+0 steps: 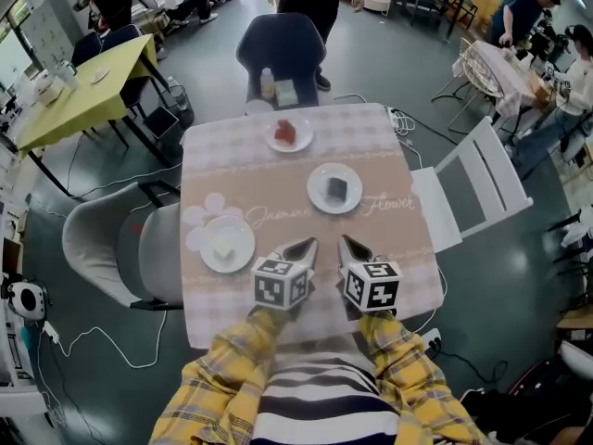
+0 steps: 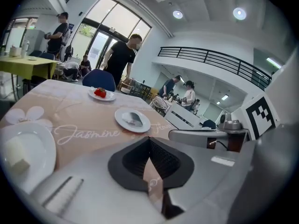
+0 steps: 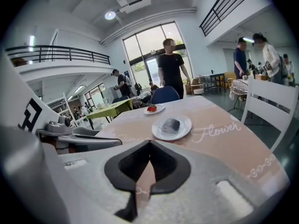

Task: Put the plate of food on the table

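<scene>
I see my left tongs (image 1: pixel 309 243) closed on nothing and my right tongs (image 1: pixel 344 241) closed and empty too, side by side over the near part of the surface (image 1: pixel 259 179). Three plates rest on it: the plate with a pale block (image 1: pixel 227 244) just left of my left tongs, the plate with a dark piece (image 1: pixel 334 188) mid-surface, and the plate with a red piece (image 1: pixel 289 133) at the far edge.

Grey floor (image 1: pixel 491 286) bearing a yellow-green table (image 1: pixel 83 91) at far left, a white slatted chair (image 1: pixel 473 188) at right, a grey shell chair (image 1: pixel 102 239) and a dark blue chair (image 1: pixel 281 49). Beyond, tall glazed doors (image 3: pixel 145 50), a black-railed balcony (image 2: pixel 210 59) and recessed ceiling lights (image 2: pixel 239 13).
</scene>
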Action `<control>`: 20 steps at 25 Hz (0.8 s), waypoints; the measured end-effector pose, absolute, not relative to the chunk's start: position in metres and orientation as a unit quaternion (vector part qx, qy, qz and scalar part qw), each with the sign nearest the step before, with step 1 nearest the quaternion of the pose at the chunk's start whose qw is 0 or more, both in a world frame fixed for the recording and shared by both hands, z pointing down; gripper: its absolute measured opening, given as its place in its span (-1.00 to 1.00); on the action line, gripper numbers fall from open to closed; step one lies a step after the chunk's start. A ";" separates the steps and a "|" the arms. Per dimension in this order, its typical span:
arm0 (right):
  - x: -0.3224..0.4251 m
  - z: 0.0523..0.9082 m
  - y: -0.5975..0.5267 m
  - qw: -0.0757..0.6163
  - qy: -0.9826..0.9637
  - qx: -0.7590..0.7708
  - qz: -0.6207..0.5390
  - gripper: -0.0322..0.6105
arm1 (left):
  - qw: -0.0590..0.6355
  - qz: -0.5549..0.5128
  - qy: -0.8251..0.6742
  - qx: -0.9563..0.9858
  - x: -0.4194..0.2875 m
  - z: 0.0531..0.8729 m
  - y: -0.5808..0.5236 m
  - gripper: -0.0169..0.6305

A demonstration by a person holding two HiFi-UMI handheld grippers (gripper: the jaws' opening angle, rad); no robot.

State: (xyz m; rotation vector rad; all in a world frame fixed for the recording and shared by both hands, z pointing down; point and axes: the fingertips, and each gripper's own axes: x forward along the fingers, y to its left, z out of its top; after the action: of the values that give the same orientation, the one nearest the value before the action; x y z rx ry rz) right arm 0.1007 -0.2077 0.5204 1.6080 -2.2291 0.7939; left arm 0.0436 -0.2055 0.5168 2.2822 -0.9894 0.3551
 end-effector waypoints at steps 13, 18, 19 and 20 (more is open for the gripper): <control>0.069 0.529 -0.156 0.140 -0.742 0.594 0.278 -0.91 | 0.308 0.148 -0.325 0.882 0.013 0.522 -0.157 -0.94; 0.065 0.527 -0.142 0.140 -0.732 0.607 0.274 -0.91 | 0.311 0.148 -0.316 0.884 0.006 0.523 -0.148 -0.94; 0.065 0.527 -0.138 0.141 -0.731 0.609 0.274 -0.91 | 0.311 0.148 -0.315 0.884 0.006 0.523 -0.146 -0.94; 0.065 0.527 -0.135 0.143 -0.730 0.610 0.274 -0.91 | 0.312 0.147 -0.316 0.884 0.005 0.524 -0.144 -0.94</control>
State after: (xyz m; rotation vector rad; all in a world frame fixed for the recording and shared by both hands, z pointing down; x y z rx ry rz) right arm 0.0646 -0.1349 0.5266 1.7586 -2.1052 0.7910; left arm 0.0053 -0.1441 0.5236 2.3329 -0.8326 0.3878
